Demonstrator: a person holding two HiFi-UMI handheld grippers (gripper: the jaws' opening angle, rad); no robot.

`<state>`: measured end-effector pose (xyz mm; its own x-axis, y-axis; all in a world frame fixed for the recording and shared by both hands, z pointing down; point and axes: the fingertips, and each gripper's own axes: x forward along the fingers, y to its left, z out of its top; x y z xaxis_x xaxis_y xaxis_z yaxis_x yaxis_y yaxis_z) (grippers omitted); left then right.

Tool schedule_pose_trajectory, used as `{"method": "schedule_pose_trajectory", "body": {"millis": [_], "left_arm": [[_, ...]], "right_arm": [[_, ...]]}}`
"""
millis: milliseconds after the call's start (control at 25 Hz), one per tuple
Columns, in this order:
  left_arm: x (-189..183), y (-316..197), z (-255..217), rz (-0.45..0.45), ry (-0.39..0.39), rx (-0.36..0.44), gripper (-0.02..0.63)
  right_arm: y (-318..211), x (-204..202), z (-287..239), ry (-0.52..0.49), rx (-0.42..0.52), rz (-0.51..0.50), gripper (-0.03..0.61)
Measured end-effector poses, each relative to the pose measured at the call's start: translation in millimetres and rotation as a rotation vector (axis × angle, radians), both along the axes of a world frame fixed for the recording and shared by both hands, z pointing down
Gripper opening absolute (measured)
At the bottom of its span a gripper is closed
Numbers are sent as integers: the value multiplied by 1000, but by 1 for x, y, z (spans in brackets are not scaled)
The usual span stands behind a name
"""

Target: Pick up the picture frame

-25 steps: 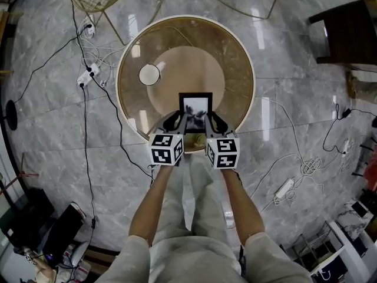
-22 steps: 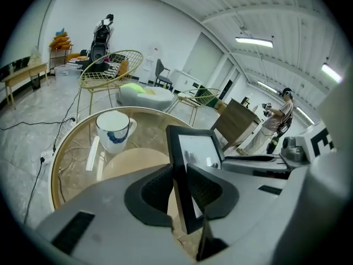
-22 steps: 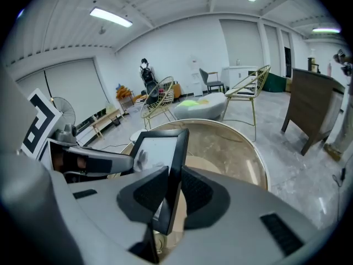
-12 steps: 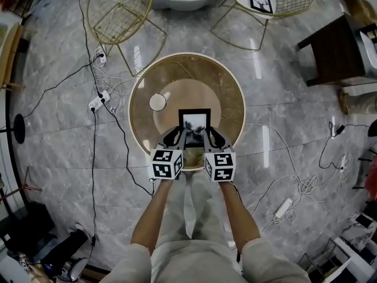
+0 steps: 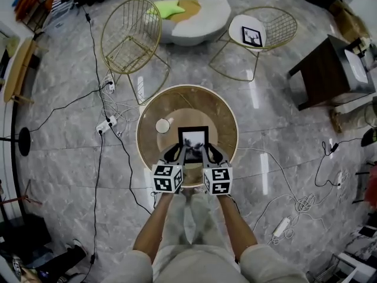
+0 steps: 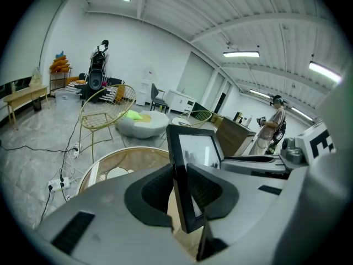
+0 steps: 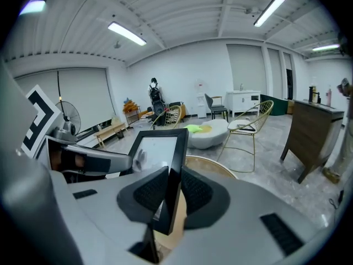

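- Two grippers hold one frame (image 5: 193,139) between them, each at one side edge. I think this is so that it stays level and cannot swing.
- The left gripper (image 6: 177,191) has its jaws closed on the left edge. Both dark ribbed pads press on the black border there.
- The right gripper (image 7: 170,195) is the same on the right edge, with the border pinched between its pads.
- The frame stands upright with its glass side toward the person. It is over the near half of the round table (image 5: 221,119).
- In both gripper views its lower corner seems to hang clear of the wood. I judge that it is already lifted, but I cannot be sure that nothing touches.
- The grip is on the low part of the edges, so the top is free. A tilt toward far or near looks to me the main risk.
- A white disc (image 5: 162,125) lies on the table to the left, well apart from the frame.
- Some wire chairs (image 5: 131,33) stand far behind and play no part.
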<state>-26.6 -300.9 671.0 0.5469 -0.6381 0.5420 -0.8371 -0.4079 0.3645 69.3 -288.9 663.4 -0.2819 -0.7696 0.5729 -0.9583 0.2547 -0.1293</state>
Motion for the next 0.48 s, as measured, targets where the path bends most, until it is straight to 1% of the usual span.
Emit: {"method": "schedule_pose_trajectory", "body": {"millis": [320, 480], "left_arm": [[1, -8, -60, 3, -5, 84, 75], [5, -10, -89, 1, 6, 119, 75]], "right_arm": [[-7, 1, -61, -2, 94, 7, 74], [-9, 5, -93, 8, 137, 7, 74]]}}
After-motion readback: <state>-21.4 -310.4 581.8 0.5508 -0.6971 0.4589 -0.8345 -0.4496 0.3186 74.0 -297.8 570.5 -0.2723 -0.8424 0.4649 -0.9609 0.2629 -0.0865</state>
